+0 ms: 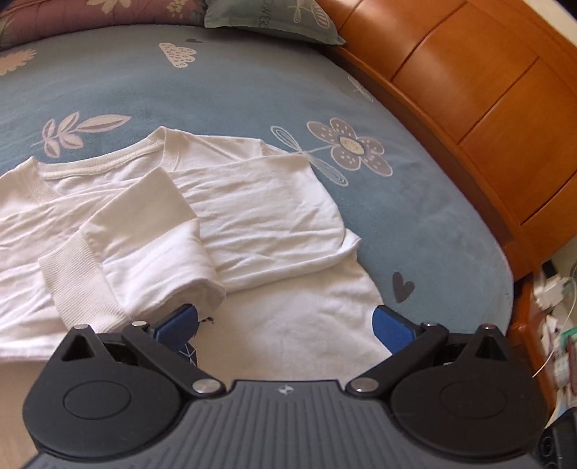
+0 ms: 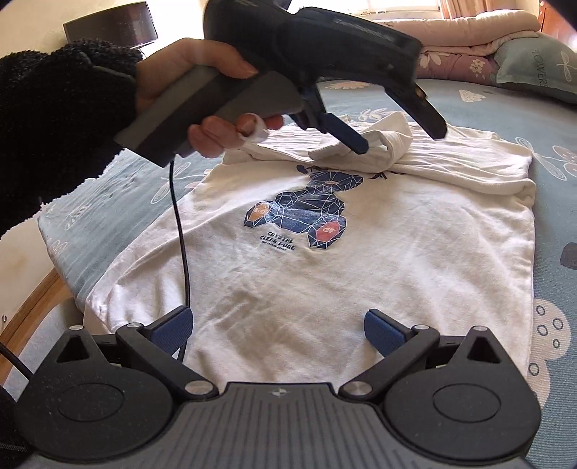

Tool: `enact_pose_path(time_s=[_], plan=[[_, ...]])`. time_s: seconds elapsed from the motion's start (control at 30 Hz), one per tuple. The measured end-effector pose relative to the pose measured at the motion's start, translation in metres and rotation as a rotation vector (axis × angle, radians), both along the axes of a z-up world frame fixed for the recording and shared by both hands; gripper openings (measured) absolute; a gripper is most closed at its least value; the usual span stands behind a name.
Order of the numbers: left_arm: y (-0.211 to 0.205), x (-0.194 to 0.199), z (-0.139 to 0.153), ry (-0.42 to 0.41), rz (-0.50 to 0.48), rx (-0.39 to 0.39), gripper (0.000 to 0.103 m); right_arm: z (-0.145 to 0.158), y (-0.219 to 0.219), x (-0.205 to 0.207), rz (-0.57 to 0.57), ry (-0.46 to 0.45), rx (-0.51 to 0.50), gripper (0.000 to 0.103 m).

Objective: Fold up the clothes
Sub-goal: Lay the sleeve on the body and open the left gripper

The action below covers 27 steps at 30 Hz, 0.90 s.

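Both tongs, left and right, gape empty over the shirt: sleeves folded in, body not yet

One white long-sleeved sweatshirt is seen spread on one blue floral bedsheet, with two sleeves folded across it. Two grippers are counted: the left gripper and the right gripper. One teal pillow and one hand are visible.
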<state>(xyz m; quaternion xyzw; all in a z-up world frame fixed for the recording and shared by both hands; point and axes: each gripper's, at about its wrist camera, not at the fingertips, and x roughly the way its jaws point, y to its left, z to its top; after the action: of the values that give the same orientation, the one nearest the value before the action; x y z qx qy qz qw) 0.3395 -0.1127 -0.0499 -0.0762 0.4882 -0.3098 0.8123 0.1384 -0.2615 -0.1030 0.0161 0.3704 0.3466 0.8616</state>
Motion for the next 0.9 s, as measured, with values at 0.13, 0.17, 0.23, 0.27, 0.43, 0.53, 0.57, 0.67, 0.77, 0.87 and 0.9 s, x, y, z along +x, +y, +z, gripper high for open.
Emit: enact_pose_path(time_s=[0.13,0.17,0.23,0.27,0.43,0.53,0.57,0.67,0.77,0.87,0.9], plan=[[0.031,0.02,0.005,-0.013,0.169,-0.049,0.102,0.003,-0.009,0.003,-0.047,-0.003,0.031,0.103],[0.038,0.027,0.003,-0.001,0.222,-0.063,0.102,0.004,-0.012,0.004,-0.063,0.002,0.042,0.103],[0.052,0.038,-0.005,0.026,0.314,-0.084,0.102,0.004,-0.018,0.007,-0.095,0.011,0.066,0.103],[0.059,0.042,-0.01,0.038,0.356,-0.085,0.102,0.004,-0.02,0.009,-0.109,0.02,0.074,0.103],[0.079,0.047,-0.029,0.08,0.458,-0.07,0.102,0.001,-0.025,0.015,-0.151,0.05,0.085,0.103],[0.079,0.051,-0.04,0.151,0.467,-0.12,0.102,-0.001,-0.024,0.016,-0.151,0.054,0.074,0.103],[0.077,0.052,-0.041,0.169,0.464,-0.142,0.102,-0.001,-0.023,0.017,-0.15,0.053,0.07,0.103],[0.06,0.061,-0.038,0.197,0.443,-0.237,0.102,-0.001,-0.022,0.017,-0.15,0.047,0.062,0.103],[0.029,0.071,-0.027,0.197,0.372,-0.294,0.102,-0.002,-0.022,0.017,-0.156,0.051,0.059,0.103],[-0.011,0.077,-0.015,0.189,0.252,-0.323,0.102,-0.003,-0.022,0.018,-0.157,0.053,0.058,0.103],[-0.023,0.076,-0.011,0.179,0.212,-0.324,0.102,-0.004,-0.021,0.018,-0.156,0.052,0.056,0.103]])
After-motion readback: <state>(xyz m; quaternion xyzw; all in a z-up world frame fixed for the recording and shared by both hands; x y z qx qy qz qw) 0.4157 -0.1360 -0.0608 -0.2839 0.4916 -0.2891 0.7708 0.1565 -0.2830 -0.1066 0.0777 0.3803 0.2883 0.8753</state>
